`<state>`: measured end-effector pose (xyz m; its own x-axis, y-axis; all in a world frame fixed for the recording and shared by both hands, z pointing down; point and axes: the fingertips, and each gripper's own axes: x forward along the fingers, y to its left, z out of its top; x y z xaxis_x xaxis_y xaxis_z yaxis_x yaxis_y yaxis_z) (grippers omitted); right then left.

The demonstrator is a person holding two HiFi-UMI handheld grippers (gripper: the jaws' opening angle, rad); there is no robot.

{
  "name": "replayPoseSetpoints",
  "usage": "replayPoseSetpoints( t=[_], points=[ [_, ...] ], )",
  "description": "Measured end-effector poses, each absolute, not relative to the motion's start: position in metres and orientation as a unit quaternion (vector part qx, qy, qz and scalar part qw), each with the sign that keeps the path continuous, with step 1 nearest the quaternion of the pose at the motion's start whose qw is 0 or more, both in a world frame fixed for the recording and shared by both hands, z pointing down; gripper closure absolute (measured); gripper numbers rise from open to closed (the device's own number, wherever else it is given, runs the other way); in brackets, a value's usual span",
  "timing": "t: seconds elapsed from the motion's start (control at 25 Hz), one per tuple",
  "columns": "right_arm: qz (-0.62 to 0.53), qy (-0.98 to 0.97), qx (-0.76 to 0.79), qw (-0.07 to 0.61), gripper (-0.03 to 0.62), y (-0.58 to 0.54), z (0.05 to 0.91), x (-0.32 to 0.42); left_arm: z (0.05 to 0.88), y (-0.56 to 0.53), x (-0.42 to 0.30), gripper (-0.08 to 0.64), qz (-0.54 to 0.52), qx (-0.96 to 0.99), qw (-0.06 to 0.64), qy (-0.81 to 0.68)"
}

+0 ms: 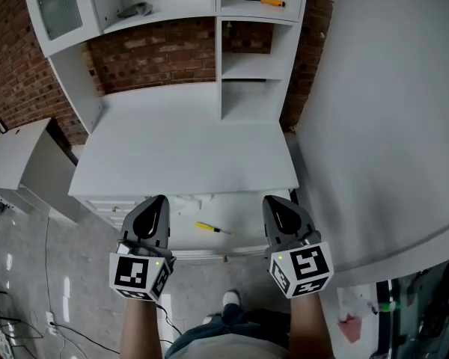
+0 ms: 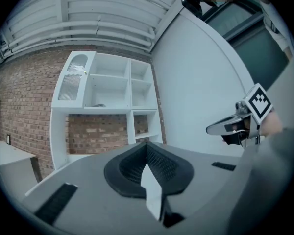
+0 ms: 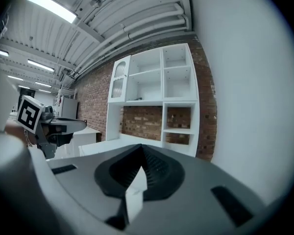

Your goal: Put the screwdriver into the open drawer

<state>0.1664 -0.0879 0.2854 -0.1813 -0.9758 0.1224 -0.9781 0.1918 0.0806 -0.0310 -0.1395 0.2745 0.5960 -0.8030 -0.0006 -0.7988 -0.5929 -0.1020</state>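
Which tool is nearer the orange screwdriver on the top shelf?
Right. In the head view the right tool is almost straight below the orange screwdriver; the left tool is below and well left.

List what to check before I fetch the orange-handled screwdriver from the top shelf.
1. Drawer open: ok.
2. Orange-handled screwdriver lying free on the shelf: ok.
3. Left hand-held gripper empty: ok, jaws shut.
4. Right hand-held gripper ready to grasp: not ok, empty but shut; open it first.
5. Room in the drawer: ok, though a yellow screwdriver already lies there.
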Motion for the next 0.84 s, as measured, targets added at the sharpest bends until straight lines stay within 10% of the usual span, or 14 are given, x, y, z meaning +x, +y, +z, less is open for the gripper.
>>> replayPoseSetpoints(
  t=[0.84],
  points=[
    [-0.049, -0.773, 0.629, 0.074, 0.584, -0.052, 0.252, 0.14, 0.25, -0.104, -0.06, 0.548, 0.015, -0.883, 0.056, 0.465]
  ],
)
